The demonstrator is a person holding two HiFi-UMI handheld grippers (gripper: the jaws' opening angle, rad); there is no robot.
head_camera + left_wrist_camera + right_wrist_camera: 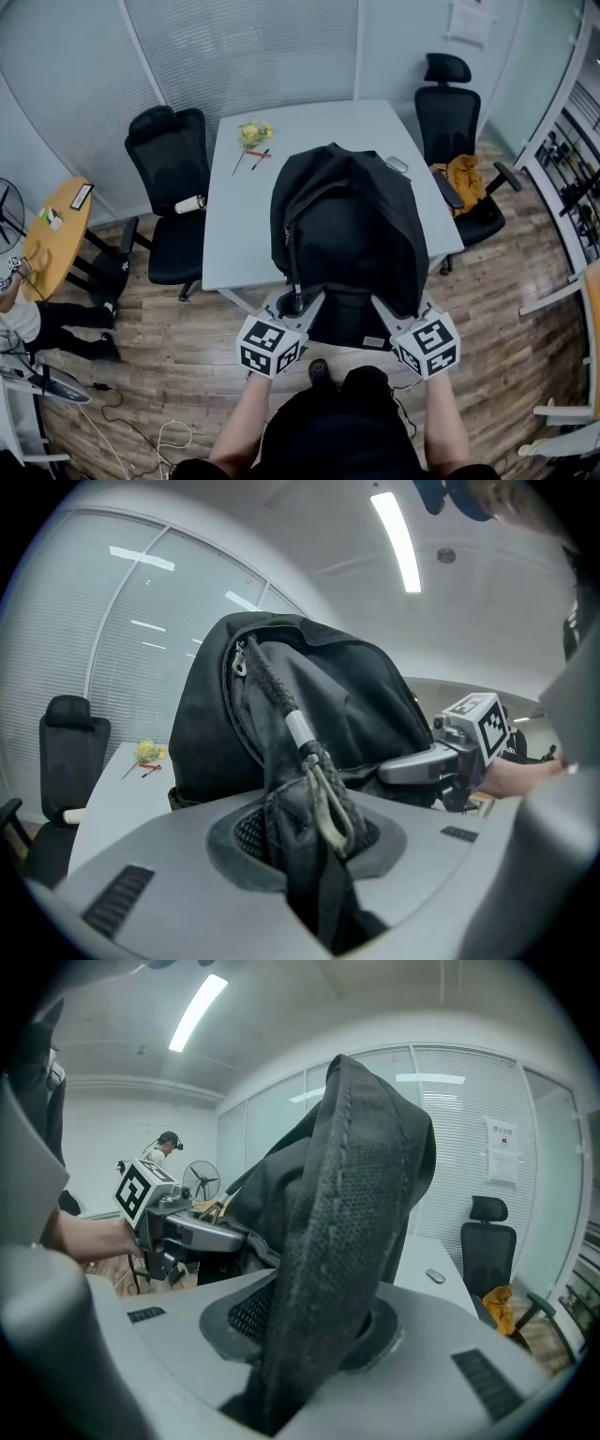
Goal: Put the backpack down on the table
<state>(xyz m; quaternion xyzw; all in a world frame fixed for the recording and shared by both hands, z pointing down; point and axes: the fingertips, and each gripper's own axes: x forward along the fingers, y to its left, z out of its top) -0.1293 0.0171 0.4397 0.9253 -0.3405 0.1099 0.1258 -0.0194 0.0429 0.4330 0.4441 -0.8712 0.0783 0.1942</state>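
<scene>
A black backpack [347, 239] hangs over the near edge of the light grey table [244, 216], held up between both grippers. My left gripper [298, 302] is shut on the backpack's left strap [305, 799], which runs down between its jaws with a zipper cord beside it. My right gripper [389, 314] is shut on the padded right strap [328, 1269]. In the left gripper view the backpack [309, 705] fills the middle, with the right gripper [441, 757] beyond it. The right gripper view shows the left gripper [178, 1227] past the bag. Whether the bag's bottom touches the table is hidden.
Yellow flowers [253, 134] and a red pen [260, 154] lie at the table's far left, a small grey object [397, 165] at its far right. Black office chairs stand at the left [173, 187] and the right [459, 141]. A round wooden table [56, 234] is at far left.
</scene>
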